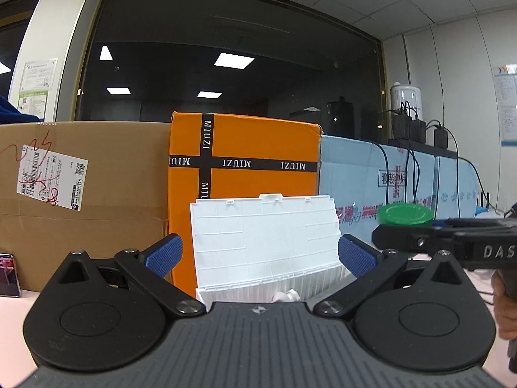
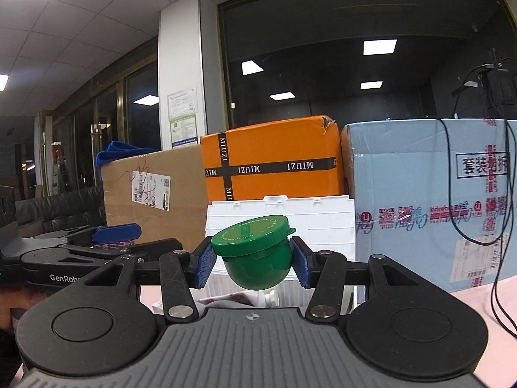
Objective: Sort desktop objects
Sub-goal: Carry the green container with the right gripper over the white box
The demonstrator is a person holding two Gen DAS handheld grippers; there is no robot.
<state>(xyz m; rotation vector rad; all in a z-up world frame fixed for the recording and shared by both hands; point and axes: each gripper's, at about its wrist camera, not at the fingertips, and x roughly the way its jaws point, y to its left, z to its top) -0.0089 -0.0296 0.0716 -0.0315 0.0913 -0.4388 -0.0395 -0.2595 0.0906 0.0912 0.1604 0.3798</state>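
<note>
My right gripper (image 2: 253, 263) pinches a green lidded container (image 2: 257, 253) between its blue pads, held in the air just ahead of me, above the near edge of the white storage box (image 2: 281, 216) whose lid stands raised. My left gripper (image 1: 260, 253) waits beside it, spread and empty. This looks like the carrying step; next I judge I must lower the container into the box and let go.

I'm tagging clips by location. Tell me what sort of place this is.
Probably an office or lab after hours: a tiled drop ceiling, stacked shipping cartons such as the orange MIUZI box, and notices posted on a pillar.
</note>
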